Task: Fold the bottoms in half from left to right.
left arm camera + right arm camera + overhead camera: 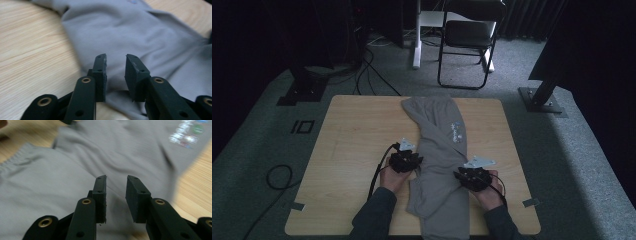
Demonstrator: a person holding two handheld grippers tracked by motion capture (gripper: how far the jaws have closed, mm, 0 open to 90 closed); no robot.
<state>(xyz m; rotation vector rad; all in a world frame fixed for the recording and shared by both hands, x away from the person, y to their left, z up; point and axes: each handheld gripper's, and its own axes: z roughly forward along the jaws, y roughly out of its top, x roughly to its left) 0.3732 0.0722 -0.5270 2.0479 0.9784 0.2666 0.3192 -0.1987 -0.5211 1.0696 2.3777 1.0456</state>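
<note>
Both forearms enter at six o'clock in the high view, and we hold the left tool at nine o'clock of the grey sweatpants and the right tool at three o'clock. Each tool's jaws stand parted with nothing between them, hovering over cloth. Lying lengthwise down the middle of the wooden counter, the garment has its small printed logo toward twelve o'clock. We judge the fabric soft, light and limp; an edge or the ribbed waistband seems the surest pinch. We see no containers.
</note>
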